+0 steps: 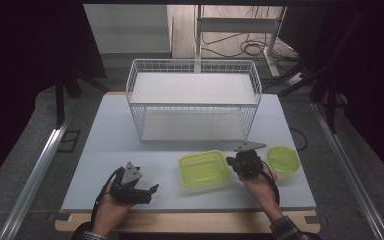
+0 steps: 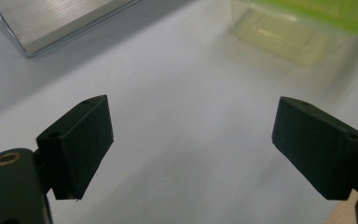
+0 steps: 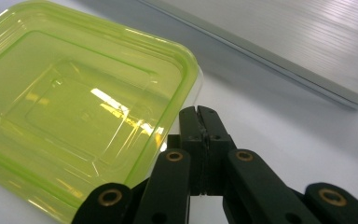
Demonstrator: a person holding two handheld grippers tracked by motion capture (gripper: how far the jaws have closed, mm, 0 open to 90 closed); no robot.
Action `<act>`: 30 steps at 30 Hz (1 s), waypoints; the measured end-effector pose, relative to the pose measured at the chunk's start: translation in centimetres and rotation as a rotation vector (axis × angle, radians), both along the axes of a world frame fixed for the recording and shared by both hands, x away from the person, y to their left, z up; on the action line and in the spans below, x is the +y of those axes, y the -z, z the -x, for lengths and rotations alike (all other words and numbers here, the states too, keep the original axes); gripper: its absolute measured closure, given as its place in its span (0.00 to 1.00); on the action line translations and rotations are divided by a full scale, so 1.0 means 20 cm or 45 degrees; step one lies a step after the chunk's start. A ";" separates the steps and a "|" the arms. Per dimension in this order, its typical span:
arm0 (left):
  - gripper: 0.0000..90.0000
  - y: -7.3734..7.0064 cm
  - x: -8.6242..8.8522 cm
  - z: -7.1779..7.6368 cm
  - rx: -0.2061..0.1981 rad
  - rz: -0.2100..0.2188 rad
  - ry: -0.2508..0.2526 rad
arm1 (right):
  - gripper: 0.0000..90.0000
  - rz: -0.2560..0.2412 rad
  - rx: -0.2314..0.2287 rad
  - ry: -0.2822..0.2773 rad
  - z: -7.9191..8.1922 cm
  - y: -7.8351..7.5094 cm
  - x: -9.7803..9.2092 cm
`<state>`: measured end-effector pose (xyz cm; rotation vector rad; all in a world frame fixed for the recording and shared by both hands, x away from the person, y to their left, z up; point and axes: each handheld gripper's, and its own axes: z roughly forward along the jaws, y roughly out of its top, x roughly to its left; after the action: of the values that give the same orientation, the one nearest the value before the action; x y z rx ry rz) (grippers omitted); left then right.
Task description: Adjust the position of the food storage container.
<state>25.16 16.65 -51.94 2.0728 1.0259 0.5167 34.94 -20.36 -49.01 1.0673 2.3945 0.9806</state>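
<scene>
A yellow-green square container (image 1: 204,168) with its lid on lies on the table's near middle. My right gripper (image 1: 231,162) is at its right edge. In the right gripper view the gripper (image 3: 199,113) is shut with nothing between the jaws, its tip close beside the container's rim (image 3: 81,105). My left gripper (image 1: 150,192) rests near the front left of the table, pointing right toward the container. Its jaws stand wide open (image 2: 191,133) over bare table, with the container (image 2: 303,25) blurred farther ahead.
A white wire basket (image 1: 194,102) stands at the back middle of the pale table (image 1: 105,145); its base (image 2: 51,23) (image 3: 298,51) appears in both gripper views. A round yellow-green bowl (image 1: 283,159) sits right of my right hand. The table's wooden front edge (image 1: 190,220) runs below the hands.
</scene>
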 end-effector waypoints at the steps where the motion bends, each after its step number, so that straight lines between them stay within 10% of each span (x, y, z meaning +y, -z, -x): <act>1: 0.13 0.00 0.00 0.00 0.001 0.003 -0.002 | 0.99 0.001 -0.003 -0.019 0.00 0.00 0.02; 12: 0.09 -0.01 0.01 0.02 -0.023 0.033 0.011 | 0.92 -0.032 -0.046 -0.073 0.02 -0.03 0.03; 23: 0.04 -0.02 -0.01 0.06 -0.093 0.052 -0.035 | 0.22 -0.115 -0.095 -0.152 0.13 -0.03 -0.14; 30: 0.03 -0.01 -0.01 0.07 -0.123 0.003 -0.032 | 0.09 -0.120 -0.063 -0.167 0.17 0.00 -0.20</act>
<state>23.79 16.37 -51.68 2.0146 0.9962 0.6220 31.47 -24.37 -49.10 0.9156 2.4247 1.1610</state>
